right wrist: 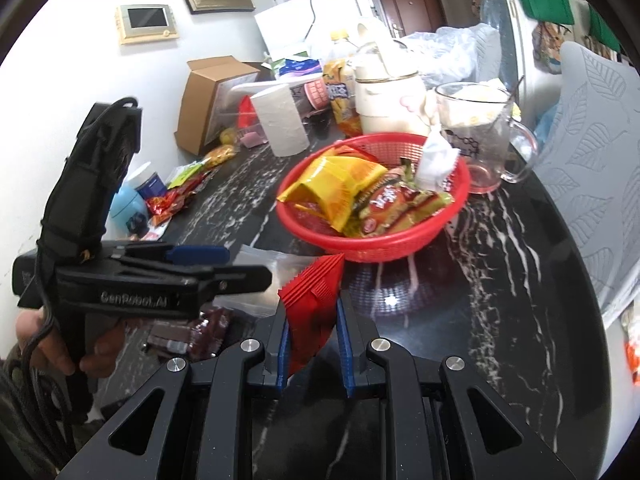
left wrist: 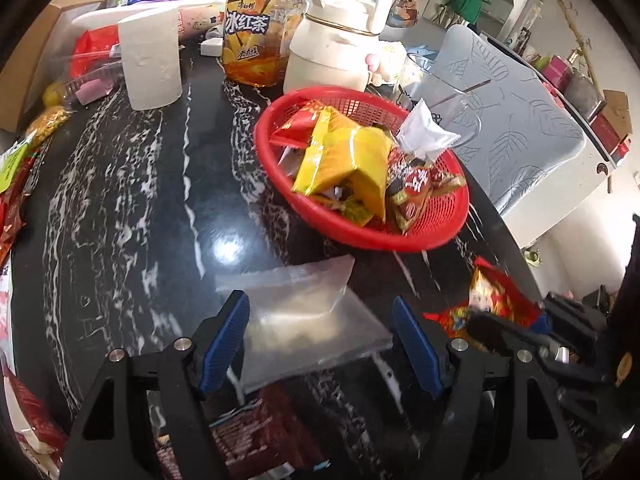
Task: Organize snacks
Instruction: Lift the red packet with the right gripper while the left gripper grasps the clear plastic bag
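Observation:
A red basket [left wrist: 436, 236] [right wrist: 316, 232] on the black marble table holds several snack packets, among them a yellow one [left wrist: 344, 160] [right wrist: 332, 184] and a white sachet [left wrist: 426, 132]. My left gripper [left wrist: 320, 320] is open, its blue pads on either side of a clear plastic bag [left wrist: 304, 312] lying on the table. My right gripper [right wrist: 312, 320] is shut on a red snack packet [right wrist: 312, 308], held above the table in front of the basket; it also shows in the left wrist view [left wrist: 492, 304]. A dark brown packet [left wrist: 256, 432] lies under the left gripper.
Behind the basket stand a tissue roll [left wrist: 150, 60], an iced tea bottle [left wrist: 256, 28], a cream kettle [left wrist: 336, 40] and a glass mug [right wrist: 476, 136]. More snack packets [right wrist: 176, 196] lie at the table's left. A cardboard box [right wrist: 212, 96] and a grey chair [left wrist: 504, 120] border the table.

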Tool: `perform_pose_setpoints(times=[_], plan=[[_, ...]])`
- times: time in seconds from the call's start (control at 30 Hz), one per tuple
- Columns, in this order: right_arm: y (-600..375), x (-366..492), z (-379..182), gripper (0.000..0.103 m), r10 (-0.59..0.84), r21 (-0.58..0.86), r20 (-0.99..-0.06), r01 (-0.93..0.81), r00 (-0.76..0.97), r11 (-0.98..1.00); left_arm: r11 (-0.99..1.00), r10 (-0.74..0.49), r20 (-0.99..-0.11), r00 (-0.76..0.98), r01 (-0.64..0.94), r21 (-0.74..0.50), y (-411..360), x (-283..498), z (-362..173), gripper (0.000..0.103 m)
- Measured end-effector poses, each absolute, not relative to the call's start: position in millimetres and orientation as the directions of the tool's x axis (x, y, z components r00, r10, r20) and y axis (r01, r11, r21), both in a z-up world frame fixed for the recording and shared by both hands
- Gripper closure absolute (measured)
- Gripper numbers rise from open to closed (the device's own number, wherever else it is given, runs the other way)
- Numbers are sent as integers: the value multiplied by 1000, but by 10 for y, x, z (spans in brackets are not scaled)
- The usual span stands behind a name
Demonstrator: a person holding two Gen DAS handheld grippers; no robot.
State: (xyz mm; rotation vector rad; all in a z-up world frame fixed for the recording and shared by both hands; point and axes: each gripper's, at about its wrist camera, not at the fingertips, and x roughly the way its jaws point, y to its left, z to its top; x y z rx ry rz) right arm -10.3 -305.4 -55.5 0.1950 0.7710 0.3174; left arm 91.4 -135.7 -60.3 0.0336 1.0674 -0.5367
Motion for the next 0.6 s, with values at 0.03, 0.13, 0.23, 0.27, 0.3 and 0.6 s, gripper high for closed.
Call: perform_pose_setpoints(times=[0.03,0.13,0.23,0.27,0.3,0.6], plan=[[-3068,-103,-562,83,352,289,-650,-209,674,934,876,-389,-843,372,431,-215,-1390,927,-605,30],[-3104,-82,-596,83,363,306,-652,-207,665,929,888,-359,-852,381,421,-186,-1443,961,-650,30],[-3116,-77,-609,83,353,294,-657,-205,666,934,899,-309,-859,408,421,-123,-1472,977,-717,30],[-3110,-71,-613,83,350,291,-657,-205,667,935,901,-301,-865,403,418,-118,-1470,990,-744,29],[-3112,-67,-622,83,346,287,-660,-202,667,936,901,-302,-868,393,415,-126,-1459,1002,-775,29],[-3100,-8,-722,83,343,289,-681,-192,647,938,910,-256,-903,345,400,-105,-1453,1044,-954,28]])
